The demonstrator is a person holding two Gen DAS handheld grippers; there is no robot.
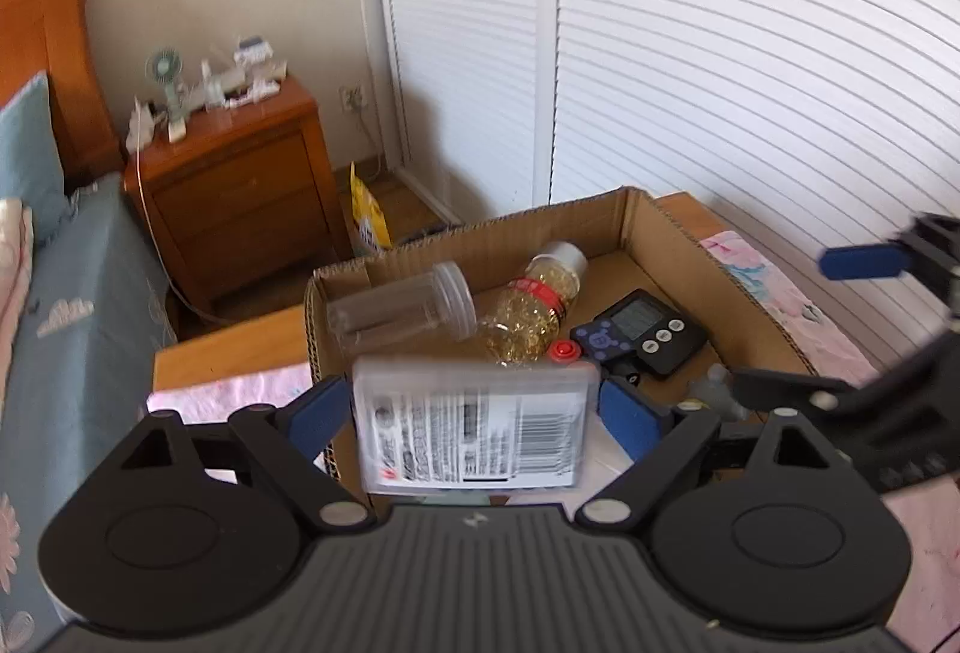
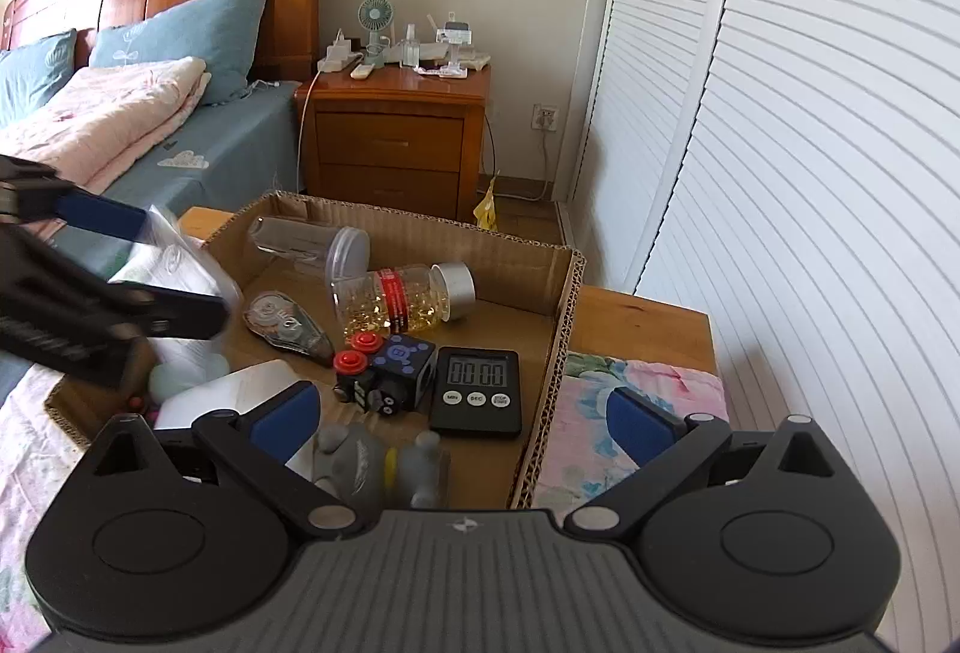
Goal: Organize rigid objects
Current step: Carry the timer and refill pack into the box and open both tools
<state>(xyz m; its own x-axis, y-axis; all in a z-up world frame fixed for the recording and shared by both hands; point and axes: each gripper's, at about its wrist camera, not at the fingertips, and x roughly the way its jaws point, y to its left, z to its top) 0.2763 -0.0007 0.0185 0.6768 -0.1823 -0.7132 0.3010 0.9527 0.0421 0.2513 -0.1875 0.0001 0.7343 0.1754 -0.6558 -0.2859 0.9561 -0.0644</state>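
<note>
Clear case (image 1: 474, 422) clamped in left gripper (image 1: 474, 413); right gripper (image 2: 462, 419) spread, empty.

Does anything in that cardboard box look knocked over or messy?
Yes. The clear jar and the bottle of golden capsules both lie on their sides in the box, one against the other. Nothing looks spilled: the bottle's silver cap is on. The timer lies flat, reading zeros.
</note>
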